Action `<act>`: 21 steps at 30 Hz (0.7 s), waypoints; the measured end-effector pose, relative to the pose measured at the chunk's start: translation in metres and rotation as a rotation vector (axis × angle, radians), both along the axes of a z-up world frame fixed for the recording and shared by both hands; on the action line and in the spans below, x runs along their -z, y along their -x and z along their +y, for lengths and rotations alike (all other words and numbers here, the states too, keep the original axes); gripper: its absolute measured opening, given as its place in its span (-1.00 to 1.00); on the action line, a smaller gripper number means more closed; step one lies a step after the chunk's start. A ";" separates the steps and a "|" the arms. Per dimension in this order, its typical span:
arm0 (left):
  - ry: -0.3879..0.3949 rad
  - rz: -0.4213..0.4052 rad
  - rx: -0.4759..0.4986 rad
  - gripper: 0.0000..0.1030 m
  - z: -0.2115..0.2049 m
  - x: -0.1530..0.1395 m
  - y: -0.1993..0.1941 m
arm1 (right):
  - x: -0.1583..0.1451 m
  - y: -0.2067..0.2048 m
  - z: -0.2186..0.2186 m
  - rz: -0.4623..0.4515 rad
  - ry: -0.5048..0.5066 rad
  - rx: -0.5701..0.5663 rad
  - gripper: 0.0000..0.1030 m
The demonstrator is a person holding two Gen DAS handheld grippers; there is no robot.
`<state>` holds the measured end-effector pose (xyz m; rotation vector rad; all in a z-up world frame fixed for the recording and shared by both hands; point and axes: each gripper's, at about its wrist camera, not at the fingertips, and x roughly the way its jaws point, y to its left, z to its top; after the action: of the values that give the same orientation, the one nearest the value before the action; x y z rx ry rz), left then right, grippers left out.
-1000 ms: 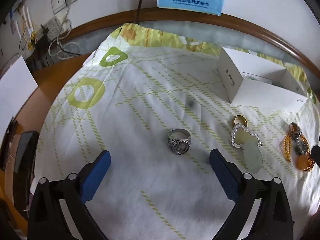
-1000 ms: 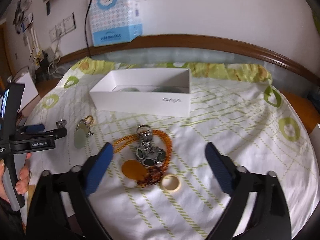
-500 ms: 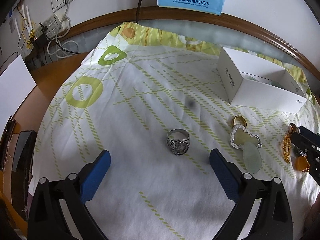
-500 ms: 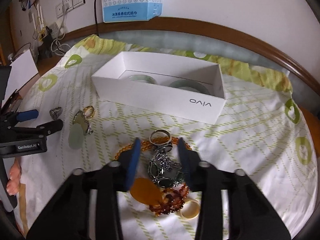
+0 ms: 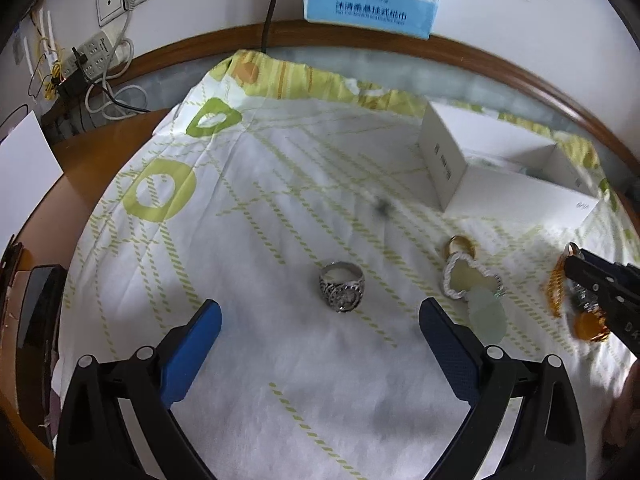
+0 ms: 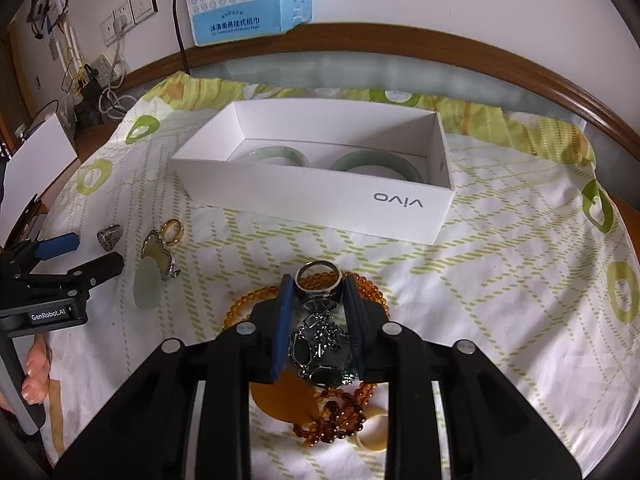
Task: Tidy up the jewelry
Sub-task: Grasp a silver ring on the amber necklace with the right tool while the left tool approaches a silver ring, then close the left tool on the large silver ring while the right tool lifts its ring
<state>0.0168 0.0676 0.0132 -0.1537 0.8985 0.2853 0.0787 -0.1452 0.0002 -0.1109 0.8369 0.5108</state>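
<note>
From the left wrist view, the left gripper (image 5: 320,320) hangs low over the tablecloth (image 5: 248,208) with its blue pads spread wide and nothing between them, as it did a second ago. The carved silver ring (image 5: 341,286) lies on the cloth just ahead of the pads, unmoved. Toward the right edge sit a gold ring (image 5: 460,245), a gourd-shaped pendant (image 5: 470,280) and a pale jade drop (image 5: 487,315). The right gripper's dark tip now reaches in at the far right over the amber beads (image 5: 558,288), where a second ago it was barely in view.

From the right wrist view, the right gripper (image 6: 316,300) has drawn its pads in from wide apart to a narrow gap, closing on a large silver ring (image 6: 318,276) at the top of the jewelry pile in the middle of the cloth. The amber bead strand (image 6: 360,396), a dark metal pendant (image 6: 320,344) and a cream ring (image 6: 372,436) lie beneath. Behind stands the white box (image 6: 320,196) holding two jade bangles (image 6: 280,154).
</note>
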 end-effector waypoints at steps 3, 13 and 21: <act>0.040 -0.011 0.019 0.57 0.001 -0.001 0.000 | 0.000 -0.001 -0.006 0.014 -0.028 0.015 -0.53; 0.022 -0.029 0.067 -0.12 -0.008 -0.003 -0.007 | 0.000 0.002 -0.010 0.020 -0.041 0.025 -0.53; 0.033 -0.048 0.116 -0.56 -0.013 -0.004 -0.006 | 0.000 0.002 -0.012 0.021 -0.046 0.030 -0.53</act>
<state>0.0227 0.0546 0.0175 -0.1376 0.8615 0.1581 0.0765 -0.1573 -0.0001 -0.0509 0.8459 0.5035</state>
